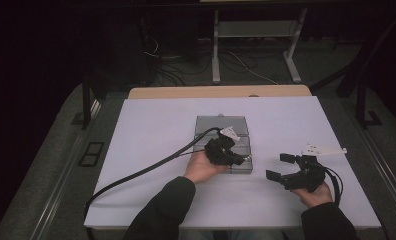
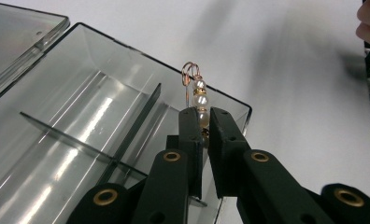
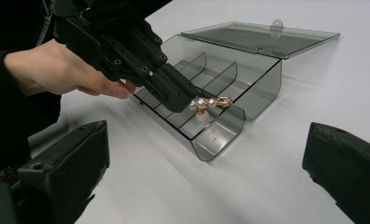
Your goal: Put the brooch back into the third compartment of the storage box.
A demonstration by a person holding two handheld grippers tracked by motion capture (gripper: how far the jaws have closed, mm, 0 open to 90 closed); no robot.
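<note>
left tool (image 2: 202,122) clamped on pearl earring (image 2: 200,98) over smoky organizer box (image 3: 262,88) | right tool (image 3: 206,163) jaws wide apart, resting on bench (image 1: 151,130)

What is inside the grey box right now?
The box holds thin dividers and nothing else that I can see. The earring is pinched above it; the left gripper covers part of the near compartments.

The high view is dim, with a dark room around a pale, evenly lit white table (image 1: 151,165). In the left gripper view, bright streaks of glare run along the clear box (image 2: 80,140), and soft grey shadows cross the table beyond. The right gripper view is sharp mid-frame, while its own near jaws are blurred.
</note>
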